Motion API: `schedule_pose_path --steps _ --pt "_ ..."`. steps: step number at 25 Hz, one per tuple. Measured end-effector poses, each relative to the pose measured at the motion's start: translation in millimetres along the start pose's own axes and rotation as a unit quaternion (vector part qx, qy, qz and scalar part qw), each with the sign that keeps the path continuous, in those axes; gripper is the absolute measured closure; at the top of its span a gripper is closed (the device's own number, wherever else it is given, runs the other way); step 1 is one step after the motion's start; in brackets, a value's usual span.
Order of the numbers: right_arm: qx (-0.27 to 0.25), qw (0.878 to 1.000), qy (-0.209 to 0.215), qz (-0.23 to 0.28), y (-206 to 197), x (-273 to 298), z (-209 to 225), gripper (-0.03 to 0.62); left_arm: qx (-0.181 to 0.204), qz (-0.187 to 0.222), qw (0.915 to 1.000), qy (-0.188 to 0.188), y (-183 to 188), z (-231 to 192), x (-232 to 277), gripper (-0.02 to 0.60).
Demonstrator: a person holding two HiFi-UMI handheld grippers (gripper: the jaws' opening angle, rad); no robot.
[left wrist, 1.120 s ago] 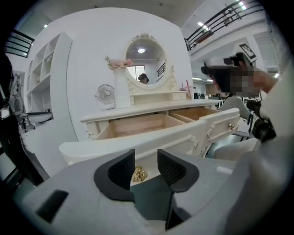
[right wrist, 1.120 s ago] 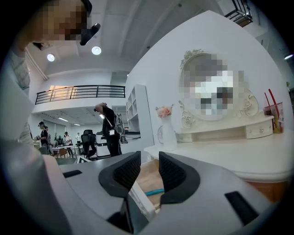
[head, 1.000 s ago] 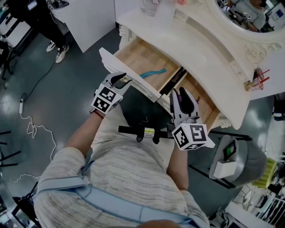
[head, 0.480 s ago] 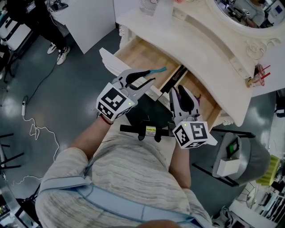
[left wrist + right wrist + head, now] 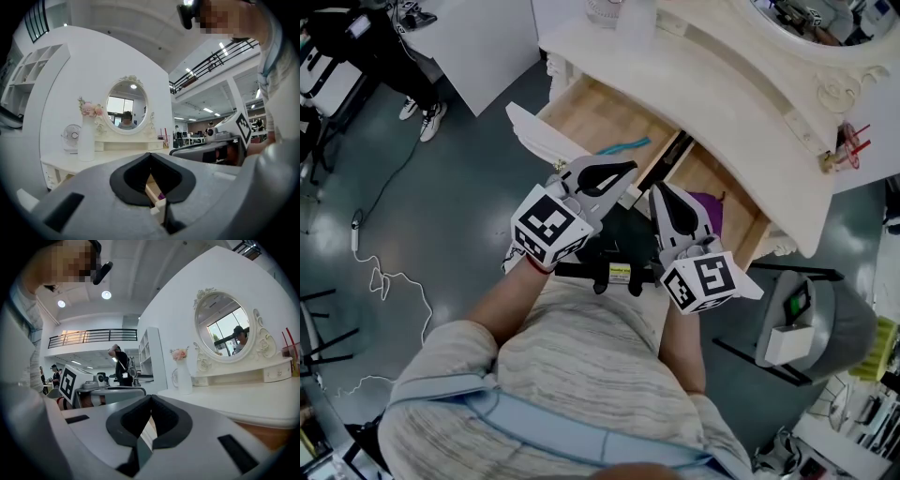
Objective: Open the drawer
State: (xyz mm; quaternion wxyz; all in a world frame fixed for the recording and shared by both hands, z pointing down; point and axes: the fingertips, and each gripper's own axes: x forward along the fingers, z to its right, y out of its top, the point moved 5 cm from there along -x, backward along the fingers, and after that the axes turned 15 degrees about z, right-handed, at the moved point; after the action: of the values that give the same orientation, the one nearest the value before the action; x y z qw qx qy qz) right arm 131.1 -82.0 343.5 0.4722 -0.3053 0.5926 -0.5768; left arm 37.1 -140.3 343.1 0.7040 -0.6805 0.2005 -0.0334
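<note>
Drawer (image 5: 589, 118) out beneath the table (image 5: 712, 75): pale wood floor, curved white front. My left claw (image 5: 628, 170) has just closed, empty; right claw (image 5: 657, 191) closed too.

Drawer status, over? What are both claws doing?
Left claw just closed, empty. Right claw shut, empty. Left drawer and right drawer pulled open. Nothing blocking.

The right tongs (image 5: 661, 193) half hide a purple thing (image 5: 710, 204).
</note>
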Motion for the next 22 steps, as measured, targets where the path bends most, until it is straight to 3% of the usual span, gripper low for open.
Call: schedule_pose_path --steps 22 --pt "-0.008 1.000 -0.012 -0.013 -2.1 -2.1 -0.6 0.585 -0.018 0.000 0.9998 -0.005 -4.3 7.7 -1.7 0.568"
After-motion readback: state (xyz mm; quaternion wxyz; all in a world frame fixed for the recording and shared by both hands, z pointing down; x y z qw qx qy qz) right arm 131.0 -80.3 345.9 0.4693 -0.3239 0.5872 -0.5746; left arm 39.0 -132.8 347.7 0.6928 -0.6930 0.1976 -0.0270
